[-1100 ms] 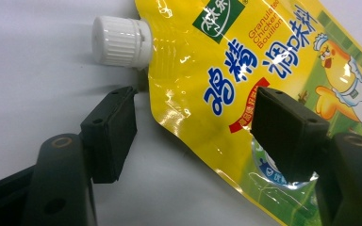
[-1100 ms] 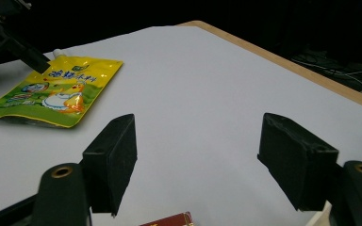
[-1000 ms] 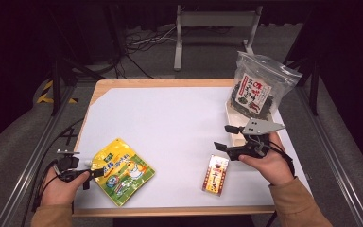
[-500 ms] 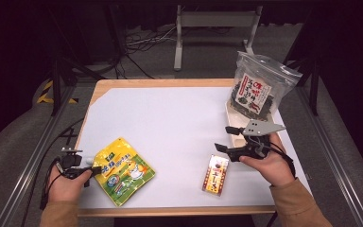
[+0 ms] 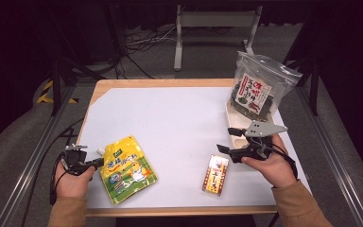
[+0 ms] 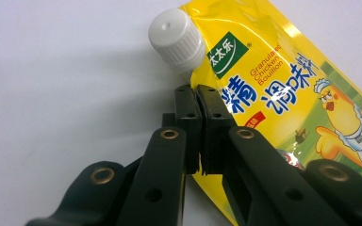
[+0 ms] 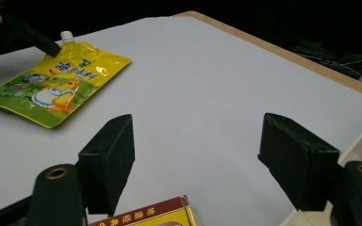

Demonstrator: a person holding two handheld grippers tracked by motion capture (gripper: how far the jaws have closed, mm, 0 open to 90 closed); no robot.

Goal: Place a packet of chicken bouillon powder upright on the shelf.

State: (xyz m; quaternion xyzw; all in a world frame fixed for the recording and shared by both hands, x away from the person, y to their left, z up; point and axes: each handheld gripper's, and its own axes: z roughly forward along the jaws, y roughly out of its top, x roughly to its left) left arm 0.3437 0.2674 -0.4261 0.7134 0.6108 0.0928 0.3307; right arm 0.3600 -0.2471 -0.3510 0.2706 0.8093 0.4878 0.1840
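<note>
A yellow chicken bouillon pouch with a white screw cap lies flat near the table's front left. My left gripper has just been closing, and its jaws now pinch the pouch's edge just below the cap. In the left gripper view the left gripper has its pads pressed together on that edge. My right gripper is held at the front right, open, with nothing between its fingers. The right gripper points across the table toward the pouch.
A small red and gold box lies just in front of the right gripper. A clear bag of dark seaweed stands in a white tray at the right edge. The white tabletop stretches between the hands.
The left gripper slid a little right onto the pouch's corner and its jaws closed on it. The right hand stayed still.
</note>
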